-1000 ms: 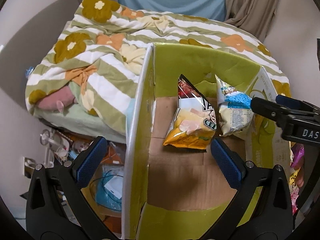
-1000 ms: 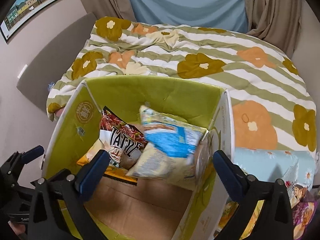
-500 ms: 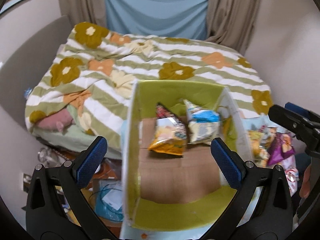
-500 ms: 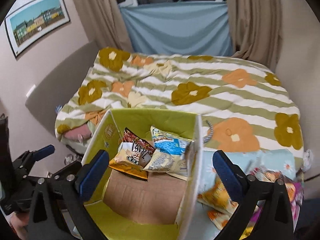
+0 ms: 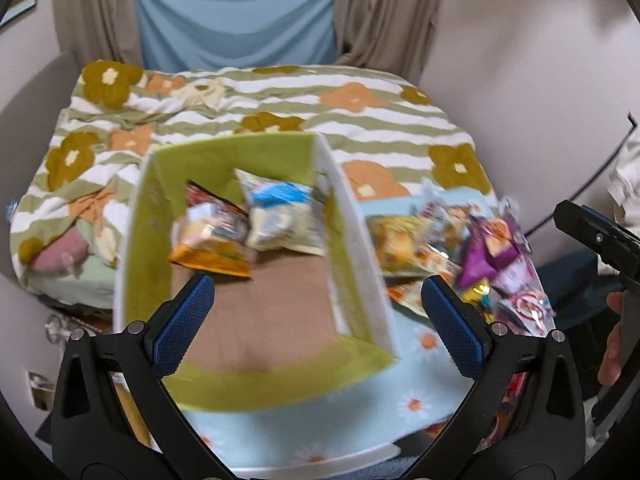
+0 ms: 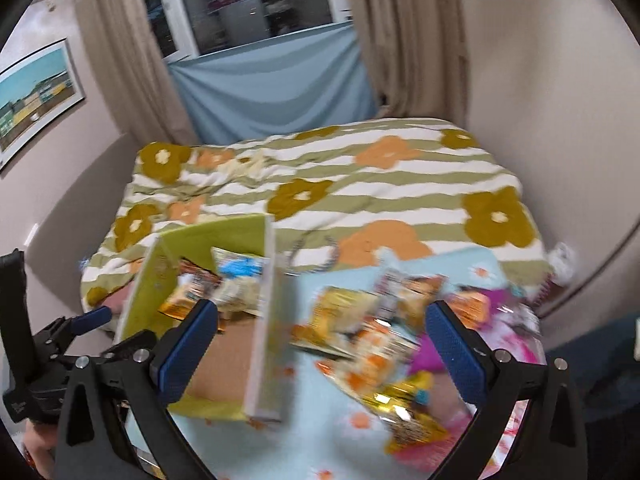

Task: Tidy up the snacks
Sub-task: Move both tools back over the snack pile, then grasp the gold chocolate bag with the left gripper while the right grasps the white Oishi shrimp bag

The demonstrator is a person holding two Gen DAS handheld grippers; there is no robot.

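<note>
A green cardboard box (image 5: pixel 340 216) (image 6: pixel 264 320) stands open on a light blue cloth. Inside at its far end lie an orange snack bag (image 5: pixel 208 236) (image 6: pixel 188 296) and a blue-and-white snack bag (image 5: pixel 280 212) (image 6: pixel 240 280). A pile of loose snack bags (image 5: pixel 448 244) (image 6: pixel 372 332) lies on the cloth right of the box, with a purple one (image 5: pixel 488 252) among them. My left gripper (image 5: pixel 316 316) is open and empty above the box's near end. My right gripper (image 6: pixel 320 344) is open and empty above the box's right wall and the pile.
A bed with a striped flower quilt (image 5: pixel 280 100) (image 6: pixel 360 184) lies beyond the box. Curtains (image 6: pixel 400 40) and a blue cloth (image 5: pixel 236 20) hang behind. The wall (image 5: pixel 540 60) is on the right. Clutter sits on the floor at the left (image 5: pixel 60 320).
Both grippers have pulled back and up from the box and swung right. The box looks smaller and the snack pile on the right has come into view. Both stay open.
</note>
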